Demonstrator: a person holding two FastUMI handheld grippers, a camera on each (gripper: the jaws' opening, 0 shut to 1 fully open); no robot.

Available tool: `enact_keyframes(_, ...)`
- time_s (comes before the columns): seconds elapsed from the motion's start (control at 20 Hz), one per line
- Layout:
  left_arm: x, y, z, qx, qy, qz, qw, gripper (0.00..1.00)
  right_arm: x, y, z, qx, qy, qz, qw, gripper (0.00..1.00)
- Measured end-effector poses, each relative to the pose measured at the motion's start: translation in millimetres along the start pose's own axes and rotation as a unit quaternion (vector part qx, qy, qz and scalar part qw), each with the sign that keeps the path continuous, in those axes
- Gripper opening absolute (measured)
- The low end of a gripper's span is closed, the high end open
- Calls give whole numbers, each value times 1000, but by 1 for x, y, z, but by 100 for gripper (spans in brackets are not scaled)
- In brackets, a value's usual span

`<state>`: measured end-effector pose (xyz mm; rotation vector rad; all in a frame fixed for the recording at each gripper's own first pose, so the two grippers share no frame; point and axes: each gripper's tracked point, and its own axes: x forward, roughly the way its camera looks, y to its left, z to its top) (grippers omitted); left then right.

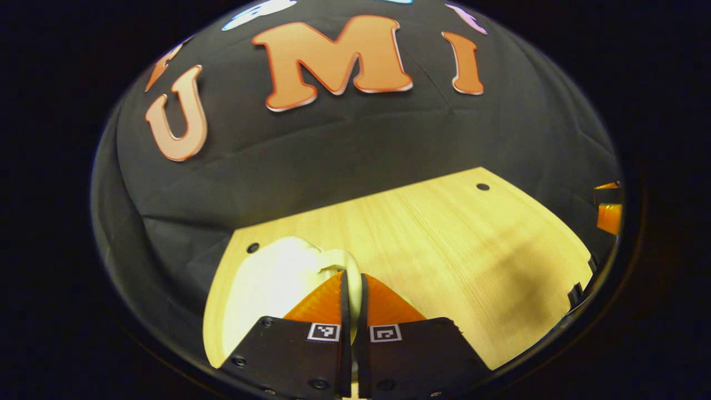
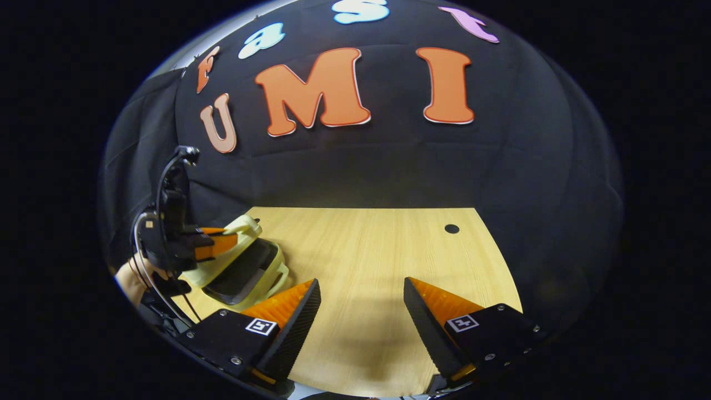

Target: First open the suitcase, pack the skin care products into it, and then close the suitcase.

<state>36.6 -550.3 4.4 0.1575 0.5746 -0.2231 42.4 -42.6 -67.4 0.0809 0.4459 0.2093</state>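
**Left tongs pinch the lid of a half-open suitcase**

In the left gripper view the left tongs (image 1: pixel 352 278) are drawn almost together, both fingers pressing on the thin pale edge of the suitcase lid (image 1: pixel 278 278), which rises just ahead of them at the near left corner of the desk (image 1: pixel 444 244).

The right gripper view shows that grip from the side. The pale yellow suitcase (image 2: pixel 244 269) sits at the desk's left edge, its lid tilted up and away from the base so that the dark lining inside shows between the two halves. The left tongs reach in from the left and meet the raised lid near its top, with a hand (image 2: pixel 133 280) and trailing cables behind them.

The right tongs (image 2: pixel 361 294) stand wide, with nothing between their fingers, over bare wood toward the near middle of the desk, well apart from the suitcase. A small dark hole (image 2: pixel 451 228) marks the desk's far right part.
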Motion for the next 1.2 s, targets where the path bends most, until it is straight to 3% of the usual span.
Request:
enact_keyframes(0.35,48,-14,-43,-25,42,-4,999,5,11,-27,-31,8,-3,-23,1000,96)
enact_keyframes(0.55,47,-19,-47,2,48,7,999,6,28,-34,-41,22,-5,-38,999,96)
enact_keyframes(0.7,42,-26,-42,-9,43,-11,999,17,29,-34,-34,29,-11,-48,998,96)
enact_keyframes(0.8,32,-34,-14,-16,8,-37,999,37,25,-31,-16,24,-40,-58,997,95)
enact_keyframes(0.95,5,-27,41,1,-71,-28,997,100,7,-25,12,27,-80,-72,994,96)
enact_keyframes(1.05,-24,-9,87,-2,-135,-10,991,99,-11,-9,33,30,-112,-66,991,95)
enact_keyframes(1.2,-64,15,131,-43,-212,5,976,99,-37,11,67,15,-166,-66,984,95)
